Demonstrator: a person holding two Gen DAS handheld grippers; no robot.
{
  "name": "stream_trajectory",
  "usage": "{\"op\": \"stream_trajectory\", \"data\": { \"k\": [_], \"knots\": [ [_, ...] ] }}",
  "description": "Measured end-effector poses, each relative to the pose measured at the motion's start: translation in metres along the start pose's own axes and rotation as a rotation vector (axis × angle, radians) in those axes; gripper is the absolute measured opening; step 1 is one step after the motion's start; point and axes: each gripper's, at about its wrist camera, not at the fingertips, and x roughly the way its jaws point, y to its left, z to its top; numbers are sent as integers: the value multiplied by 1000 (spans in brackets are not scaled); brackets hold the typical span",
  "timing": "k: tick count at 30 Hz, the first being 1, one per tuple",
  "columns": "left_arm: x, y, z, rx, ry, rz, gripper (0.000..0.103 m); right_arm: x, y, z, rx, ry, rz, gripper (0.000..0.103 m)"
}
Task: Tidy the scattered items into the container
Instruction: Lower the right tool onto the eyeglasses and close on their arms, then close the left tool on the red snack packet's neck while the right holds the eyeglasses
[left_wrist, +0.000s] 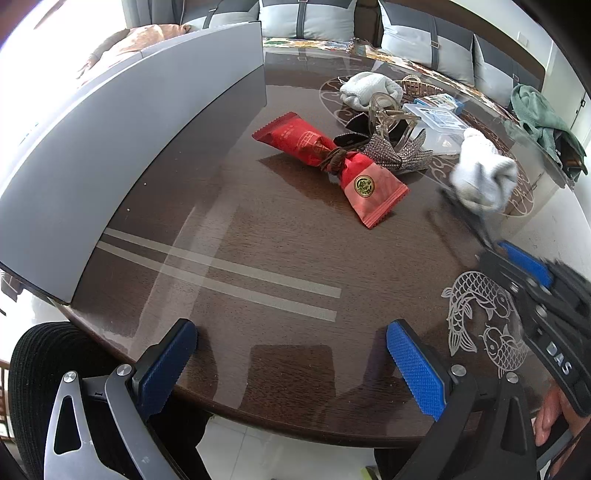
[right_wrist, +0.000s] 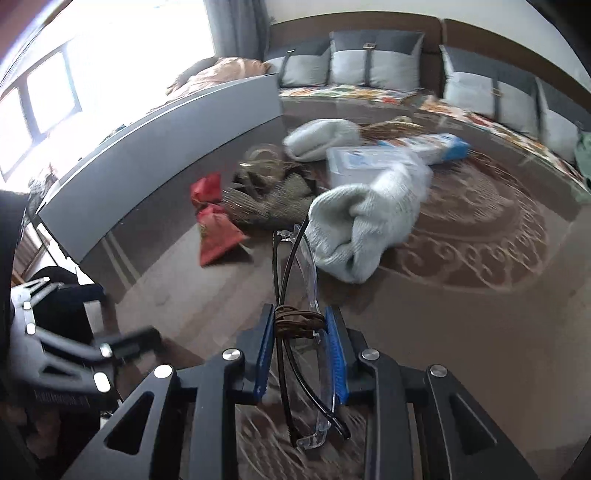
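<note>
My right gripper is shut on a folded pair of glasses with a brown band wound round them, held low over the dark table. In the left wrist view the same gripper is a blur at the right edge, below a white sock. A red snack packet lies mid-table beside a sparkly bow clip and a clear hair claw. The grey container stands along the left. My left gripper hangs open and empty over the near table edge.
A clear plastic box, a second white sock and a blue-and-white pack lie further back. A green cloth sits at the far right edge. Sofa cushions line the wall behind. A person's black-clad knee is below left.
</note>
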Motion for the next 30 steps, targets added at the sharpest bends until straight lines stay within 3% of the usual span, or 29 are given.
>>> {"op": "stream_trajectory", "data": {
  "k": [3,6,12,18,22,30],
  "knots": [
    [0,1,2,1,25,-6,103,-12,-15,-13,37,-22,-17,28],
    [-2,8,10,-47,48,-68,103,-18,-27,-19,87,-49,-8,28],
    [1,9,49,-94,45,-131,103,-18,-29,-19,90,-66,-22,29],
    [18,-20,92,-38,43,-76,103,-19,-31,-21,107,-77,-2,29],
    [34,-33,103,34,50,90,103,-20,-29,-21,104,-78,-4,29],
    [21,23,75,-15,38,180,103,-20,-29,-22,110,-83,4,29]
  ]
}}
